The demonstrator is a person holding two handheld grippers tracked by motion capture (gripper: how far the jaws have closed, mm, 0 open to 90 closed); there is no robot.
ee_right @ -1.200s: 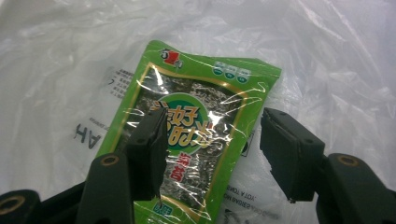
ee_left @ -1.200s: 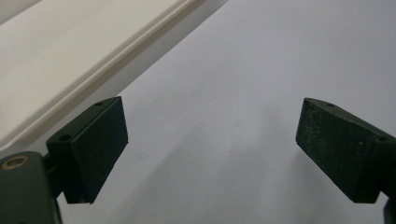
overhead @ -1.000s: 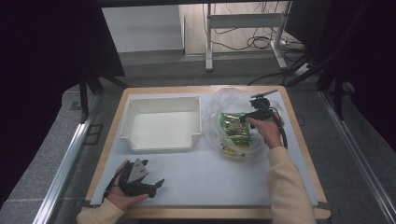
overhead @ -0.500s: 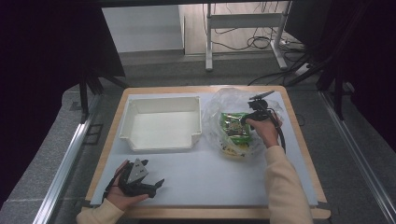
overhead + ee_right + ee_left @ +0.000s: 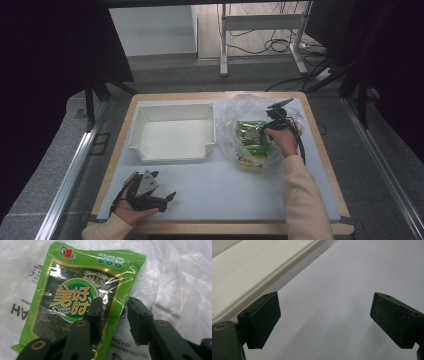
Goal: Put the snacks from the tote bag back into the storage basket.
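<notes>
The green snack packet (image 5: 82,300) lies flat on a crumpled clear plastic bag (image 5: 175,277) toward the right edge of the table (image 5: 325,165), in its far half, just beside the right wall of the white tray (image 5: 172,131). In my right gripper view the packet shows its printed front, a gold-framed window of dark seaweed with orange characters and the words "Sweet Sour" under them, and its right edge runs down between my two black jaws. My right gripper (image 5: 113,312) sits low over that edge with the jaws partly closed: one jaw rests over the packet's face, the other over the bag just past the packet's border, and a narrow gap is left between them, so I am not yet pinching the packet. In the high view the same right gripper (image 5: 270,125) is at the packet's right side, my hand behind it over the bag, with more packets under the clear plastic closer to me. My left gripper (image 5: 155,195) rests near the table's near left corner, well apart from the bag, its jaws spread wide over bare white tabletop with nothing between them; the tray's rim (image 5: 262,277) runs just beyond its left jaw.
</notes>
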